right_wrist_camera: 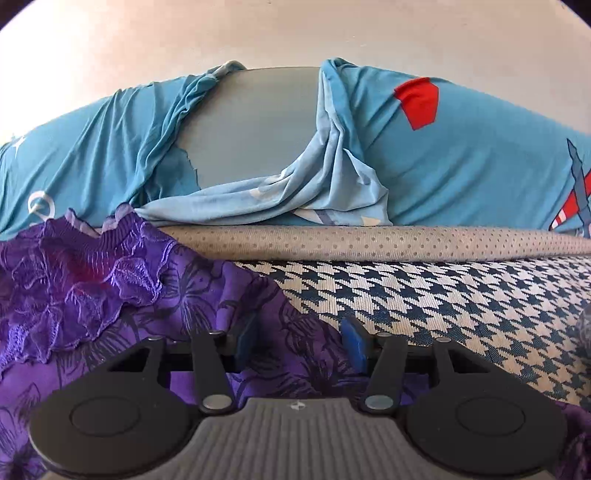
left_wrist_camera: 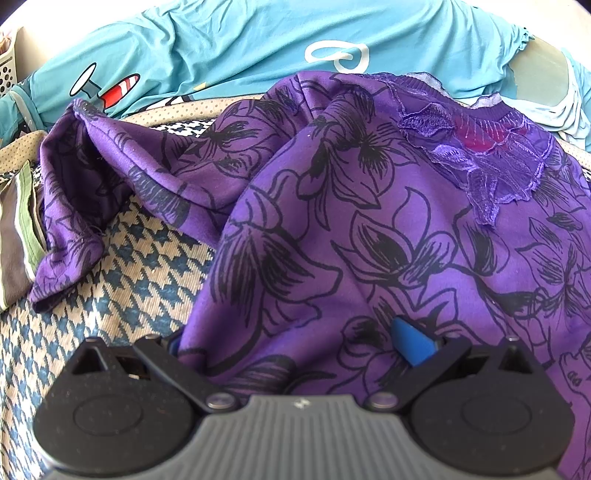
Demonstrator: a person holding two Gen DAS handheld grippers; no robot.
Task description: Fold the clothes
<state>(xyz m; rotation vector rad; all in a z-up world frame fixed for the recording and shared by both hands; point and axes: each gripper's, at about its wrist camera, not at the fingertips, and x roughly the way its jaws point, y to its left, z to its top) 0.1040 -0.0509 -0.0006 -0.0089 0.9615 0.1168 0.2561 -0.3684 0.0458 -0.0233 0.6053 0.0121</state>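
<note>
In the left wrist view the left hand-held gripper [left_wrist_camera: 295, 339] stands wide apart with the purple floral top [left_wrist_camera: 369, 229] bunched up between its fingers, the left finger buried under cloth, so whether the pads press on it I cannot tell; the top spreads ahead and to the right, its sleeve [left_wrist_camera: 74, 192] trailing off ahead-left, its lace collar [left_wrist_camera: 480, 155] ahead-right; it looks light, soft and limp, likely to sag and slide, so a hem or shoulder seam seems the better hold than the delicate lace; under it lies a houndstooth mat [left_wrist_camera: 122, 266], with a turquoise printed sheet [left_wrist_camera: 240, 48] beyond; in the right wrist view the right hand-held gripper [right_wrist_camera: 301, 341] is parted, pads clear of the cloth edge lying between them; the purple top [right_wrist_camera: 110, 280] lies left, the houndstooth mat [right_wrist_camera: 461, 306] right, a dotted bolster [right_wrist_camera: 369, 242] and pale wall [right_wrist_camera: 295, 29] ahead.
</note>
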